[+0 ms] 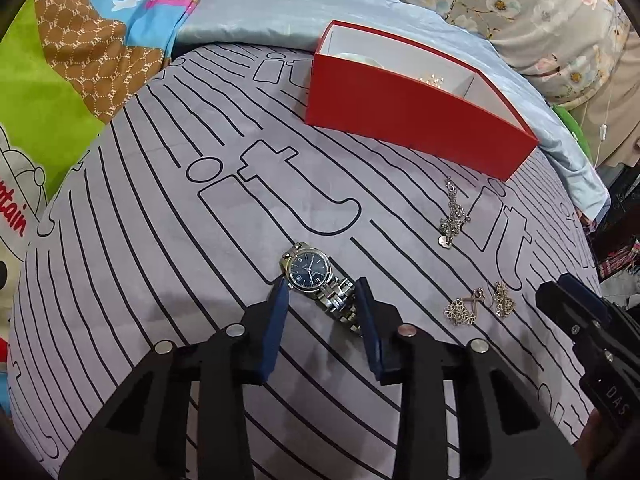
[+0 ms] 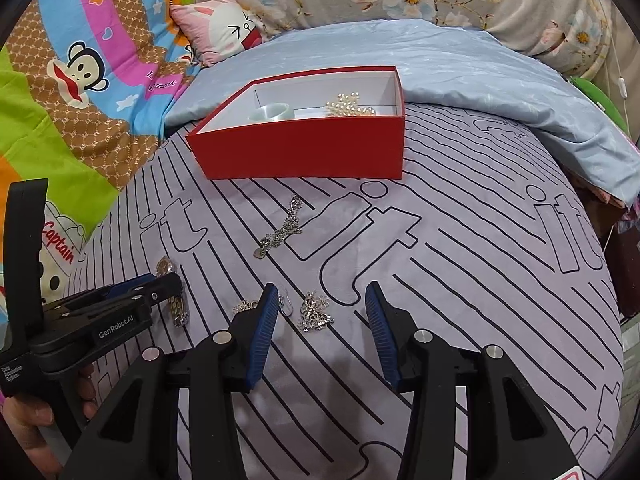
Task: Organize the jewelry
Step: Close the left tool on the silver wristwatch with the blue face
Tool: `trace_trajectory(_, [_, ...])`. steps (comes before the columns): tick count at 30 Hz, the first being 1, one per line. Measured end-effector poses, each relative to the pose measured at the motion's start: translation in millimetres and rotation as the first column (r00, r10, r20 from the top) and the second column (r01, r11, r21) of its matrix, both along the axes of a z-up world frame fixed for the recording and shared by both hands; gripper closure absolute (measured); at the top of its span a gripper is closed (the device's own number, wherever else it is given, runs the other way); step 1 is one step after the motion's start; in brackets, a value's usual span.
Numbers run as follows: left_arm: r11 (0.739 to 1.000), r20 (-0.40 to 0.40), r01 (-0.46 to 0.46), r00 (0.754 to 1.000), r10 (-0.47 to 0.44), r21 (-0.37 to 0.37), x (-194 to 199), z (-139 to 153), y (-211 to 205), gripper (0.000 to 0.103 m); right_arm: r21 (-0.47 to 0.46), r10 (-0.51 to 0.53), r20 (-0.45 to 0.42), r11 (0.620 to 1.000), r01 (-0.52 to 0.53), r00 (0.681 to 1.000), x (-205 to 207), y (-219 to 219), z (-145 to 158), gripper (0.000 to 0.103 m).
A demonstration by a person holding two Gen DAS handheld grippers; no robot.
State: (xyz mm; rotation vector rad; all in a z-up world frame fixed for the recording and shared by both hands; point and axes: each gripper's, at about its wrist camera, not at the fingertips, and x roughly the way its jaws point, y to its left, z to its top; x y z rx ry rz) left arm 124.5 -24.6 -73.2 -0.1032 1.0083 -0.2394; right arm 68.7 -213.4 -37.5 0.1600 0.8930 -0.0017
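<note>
Left gripper [image 1: 322, 292] jaws straddle the watch [image 1: 320, 280] at centre of the left wrist view: left pad at the lower left edge of the case, right pad against the metal band. They look in contact or nearly so; can't confirm a firm clamp, so I'd call it closing on the watch, not yet a secure hold. No lift visible: the watch lies flat on the bed [image 1: 160, 240].

Key relation: the watch's long axis runs diagonally, dial toward upper left, band trailing to lower right under the jaws. The jaws sit across it at the case/band junction, so the grip line crosses the axis roughly as it should. Risk, in my judgement: the band side is loose links and could slip or swing.

Moving right in the same view: silver chain [image 1: 452, 216] at centre right, gold pieces [image 1: 476, 306] at lower right, red box [image 1: 412, 120] in the upper centre, well apart from the watch.

Right gripper [image 2: 320, 312] jaws are released and empty, with a small gold cluster [image 2: 316, 312] lying between the tips, untouched. Box [image 2: 304, 152] in the upper centre already holds a pale bangle [image 2: 272, 114] and a bead piece [image 2: 352, 106].

Left hand is nearer the watch; the carry goes up-frame to the box.
</note>
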Motion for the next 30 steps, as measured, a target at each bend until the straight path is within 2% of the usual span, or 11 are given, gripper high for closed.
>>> trace_trajectory(1, [1.000,0.001,0.006,1.000,-0.006,-0.008,1,0,0,0.073,0.004,0.000,-0.001,1.000,0.000,1.000,2,0,0,0.058])
trace_trajectory(2, [1.000,-0.002,0.020,1.000,-0.020,-0.024,2,0,0,0.086,0.006,0.002,-0.003,1.000,-0.002,1.000,4,-1,-1,0.058])
trace_trajectory(8, [0.998,-0.003,0.041,0.999,-0.041,-0.045,9,0,-1,0.086,0.030,0.010,-0.012,1.000,-0.010,1.000,23,-3,-4,0.060])
trace_trajectory(11, [0.997,0.015,0.062,0.998,-0.061,-0.055,10,3,-2,0.092,0.036,0.017,-0.019,0.999,-0.016,1.000,33,-1,-7,0.064])
trace_trajectory(16, [0.995,0.019,0.078,0.997,-0.077,-0.069,14,4,-2,0.092,0.023,0.044,-0.036,0.999,-0.044,0.998,50,9,-14,0.067])
trace_trajectory(23, [0.994,0.019,0.076,0.997,-0.075,-0.082,15,2,3,0.092,0.031,0.053,-0.041,0.998,-0.052,0.998,53,13,-17,0.068])
trace_trajectory(25, [0.994,0.018,0.071,0.997,-0.070,-0.082,15,1,2,0.090,0.032,0.051,-0.042,0.998,-0.050,0.998,53,13,-17,0.068])
trace_trajectory(26, [0.995,0.014,0.065,0.998,-0.064,-0.076,15,1,1,0.086,0.031,0.050,-0.042,0.998,-0.049,0.998,53,13,-17,0.068])
trace_trajectory(29, [0.998,0.023,0.055,0.998,-0.054,-0.044,17,0,-1,0.063,0.029,0.050,-0.039,0.998,-0.049,0.998,53,13,-16,0.068])
trace_trajectory(30, [0.998,0.029,0.054,0.998,-0.052,-0.043,18,0,-1,0.062,0.029,0.051,-0.037,0.998,-0.050,0.998,53,13,-16,0.068])
